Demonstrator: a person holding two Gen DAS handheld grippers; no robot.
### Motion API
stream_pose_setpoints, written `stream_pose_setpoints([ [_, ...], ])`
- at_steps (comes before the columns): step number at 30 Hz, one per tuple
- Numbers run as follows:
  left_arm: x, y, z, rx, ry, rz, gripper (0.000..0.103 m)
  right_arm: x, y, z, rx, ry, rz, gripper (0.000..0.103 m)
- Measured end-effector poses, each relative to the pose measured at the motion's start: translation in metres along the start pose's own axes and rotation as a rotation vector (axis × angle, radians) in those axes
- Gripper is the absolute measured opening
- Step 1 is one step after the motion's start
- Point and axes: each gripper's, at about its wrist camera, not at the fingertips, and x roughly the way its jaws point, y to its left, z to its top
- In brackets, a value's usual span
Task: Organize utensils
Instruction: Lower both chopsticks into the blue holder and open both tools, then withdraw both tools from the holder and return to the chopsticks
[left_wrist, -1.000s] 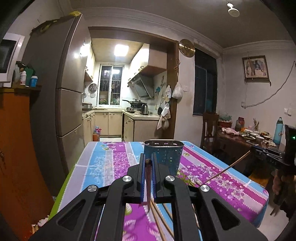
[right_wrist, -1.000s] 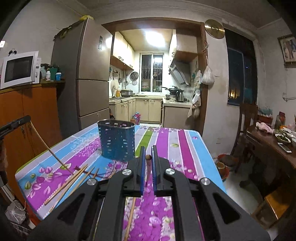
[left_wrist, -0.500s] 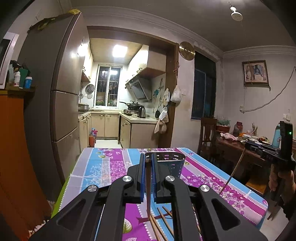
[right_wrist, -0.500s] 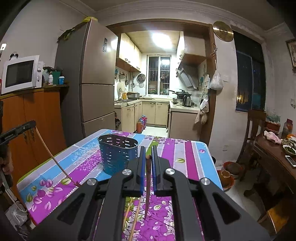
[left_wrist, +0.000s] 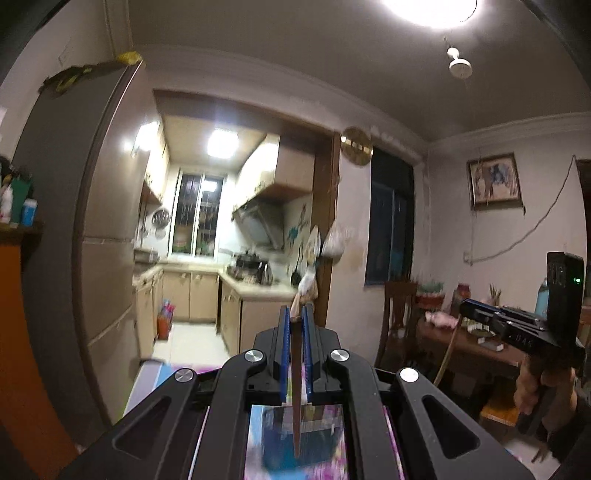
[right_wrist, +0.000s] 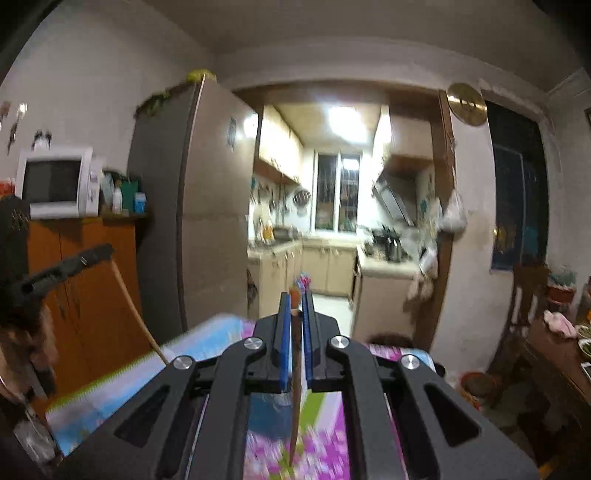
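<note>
My left gripper (left_wrist: 295, 317) is shut on a brown chopstick (left_wrist: 296, 398) that hangs down between the blue pads over the blurred blue utensil basket (left_wrist: 295, 439). My right gripper (right_wrist: 295, 302) is shut on another brown chopstick (right_wrist: 294, 398), its tip hanging beside the blue basket (right_wrist: 269, 417). Each gripper shows in the other's view, the right gripper (left_wrist: 465, 308) with its chopstick (left_wrist: 445, 360) and the left gripper (right_wrist: 107, 253) with its chopstick (right_wrist: 136, 314). Both are raised high above the table.
The floral purple and blue tablecloth (right_wrist: 118, 373) covers the table below. A tall fridge (right_wrist: 207, 206) and wooden cabinet with microwave (right_wrist: 55, 181) stand to the left. A dark side table with dishes (left_wrist: 472, 343) and a chair (left_wrist: 397, 314) stand to the right.
Both grippers have lifted and tilted upward, each still holding its chopstick. The table and basket have dropped to the bottom of both views, now blurred.
</note>
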Motion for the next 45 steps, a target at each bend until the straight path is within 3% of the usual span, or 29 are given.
stream_pose_setpoints([
  [3, 0.035, -0.007, 0.019, 0.024, -0.034, 0.008, 0.008, 0.025, 0.003, 0.026, 0.004, -0.051, 0.004, 0.005],
  [7, 0.076, -0.005, 0.011, 0.023, -0.012, -0.006, 0.008, 0.063, 0.000, 0.030, 0.016, -0.070, -0.012, 0.005],
  [14, 0.140, 0.016, -0.053, 0.015, 0.109, 0.015, 0.008, 0.131, -0.015, -0.017, 0.117, 0.017, -0.013, 0.005],
  [21, 0.162, 0.039, -0.102, -0.027, 0.198, 0.067, 0.008, 0.170, -0.022, -0.077, 0.204, 0.153, -0.007, 0.005],
  [23, 0.162, 0.045, -0.099, -0.033, 0.199, 0.077, 0.008, 0.167, -0.027, -0.078, 0.225, 0.158, -0.025, 0.010],
  [24, 0.160, 0.047, -0.096, -0.035, 0.194, 0.086, 0.008, 0.161, -0.033, -0.076, 0.236, 0.147, -0.036, 0.022],
  [25, 0.155, 0.050, -0.092, -0.036, 0.185, 0.095, 0.008, 0.156, -0.035, -0.073, 0.236, 0.134, -0.047, 0.030],
  [29, 0.111, 0.061, -0.064, -0.053, 0.100, 0.124, 0.008, 0.115, -0.057, -0.062, 0.191, 0.077, -0.115, 0.031],
  [32, 0.069, 0.072, -0.050, -0.058, 0.064, 0.168, 0.020, 0.072, -0.083, -0.061, 0.160, 0.057, -0.197, 0.031],
  [35, 0.024, 0.075, -0.044, -0.015, 0.055, 0.227, 0.022, 0.031, -0.104, -0.071, 0.139, 0.063, -0.260, 0.031],
  [42, -0.072, 0.067, -0.080, 0.060, 0.169, 0.301, 0.022, -0.077, -0.102, -0.128, 0.077, 0.176, -0.348, 0.039],
  [45, -0.104, 0.051, -0.110, 0.098, 0.236, 0.305, 0.032, -0.105, -0.083, -0.157, 0.076, 0.241, -0.342, 0.041],
])
